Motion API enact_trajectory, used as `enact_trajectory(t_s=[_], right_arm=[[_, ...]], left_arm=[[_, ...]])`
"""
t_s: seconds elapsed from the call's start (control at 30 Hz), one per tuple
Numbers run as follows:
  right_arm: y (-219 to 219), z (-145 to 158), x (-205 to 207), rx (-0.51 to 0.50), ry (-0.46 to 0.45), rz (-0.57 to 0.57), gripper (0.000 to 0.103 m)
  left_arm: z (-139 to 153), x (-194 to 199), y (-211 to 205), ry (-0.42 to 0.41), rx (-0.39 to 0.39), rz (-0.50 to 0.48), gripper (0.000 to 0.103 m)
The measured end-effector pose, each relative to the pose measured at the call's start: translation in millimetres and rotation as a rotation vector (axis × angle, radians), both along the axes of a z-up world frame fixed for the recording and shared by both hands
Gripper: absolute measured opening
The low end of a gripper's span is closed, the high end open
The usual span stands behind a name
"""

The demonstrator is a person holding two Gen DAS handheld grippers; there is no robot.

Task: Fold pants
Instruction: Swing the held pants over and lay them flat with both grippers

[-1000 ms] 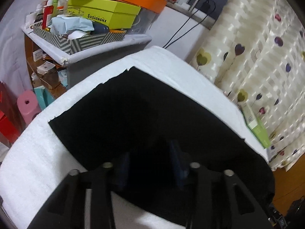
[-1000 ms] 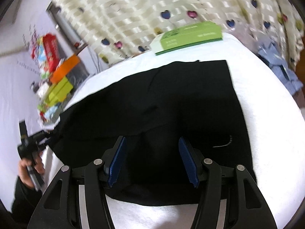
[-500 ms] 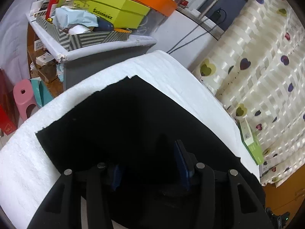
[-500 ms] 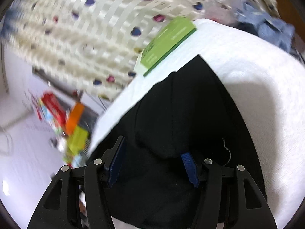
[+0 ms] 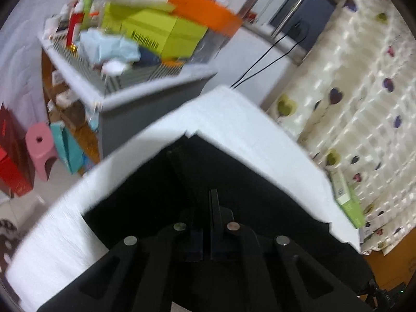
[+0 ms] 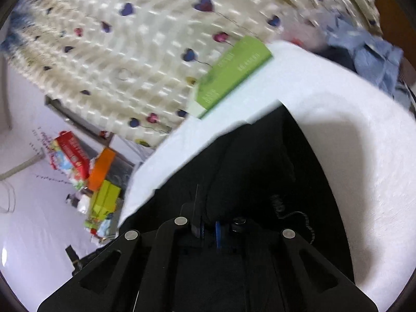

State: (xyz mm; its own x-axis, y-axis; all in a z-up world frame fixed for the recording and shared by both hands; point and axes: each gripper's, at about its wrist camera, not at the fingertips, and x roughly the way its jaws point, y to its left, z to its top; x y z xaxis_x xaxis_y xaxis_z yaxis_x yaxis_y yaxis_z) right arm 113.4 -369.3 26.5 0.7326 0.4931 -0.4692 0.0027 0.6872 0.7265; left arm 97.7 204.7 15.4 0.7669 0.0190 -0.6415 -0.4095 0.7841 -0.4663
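The black pants [image 5: 234, 182] lie spread over the white-covered bench [image 5: 234, 119], filling the lower middle of both wrist views. The left claw [image 5: 206, 236] points toward 12 o'clock, tilted down onto the cloth, its two fingers drawn together and clenched on a raised fold of the pants. The right claw [image 6: 208, 230] also aims toward 12 o'clock, pitched down, its blue-padded fingers [image 6: 218, 234] nearly together and pinching a bunched ridge of the pants that rises between them. A green box [image 6: 234, 72] lies at the bench's far edge, at 12 o'clock from the right claw, against the heart-patterned curtain [image 6: 145, 46]. At 10 o'clock from the left claw stands a cluttered shelf [image 5: 130, 59].
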Motion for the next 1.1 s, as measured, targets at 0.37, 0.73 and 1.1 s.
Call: enact_trajectory(t_s=[0.37,0.73,1.1], right_arm=[[-5,-23,-47,-0.031,0.131,0.025,0.006],[-2,-38,-47,-0.112,0.167,0.048,0.011],[-31,13,-84,-0.447,0.062,-0.181,0.043]], left_arm=[[-15,-18,16,0.074,0.074,-0.043,0.004],[-30,-26,11,0.105,0.125,-0.079,0.005],[1,-52,22,0.069,0.194,0.007,0.009]])
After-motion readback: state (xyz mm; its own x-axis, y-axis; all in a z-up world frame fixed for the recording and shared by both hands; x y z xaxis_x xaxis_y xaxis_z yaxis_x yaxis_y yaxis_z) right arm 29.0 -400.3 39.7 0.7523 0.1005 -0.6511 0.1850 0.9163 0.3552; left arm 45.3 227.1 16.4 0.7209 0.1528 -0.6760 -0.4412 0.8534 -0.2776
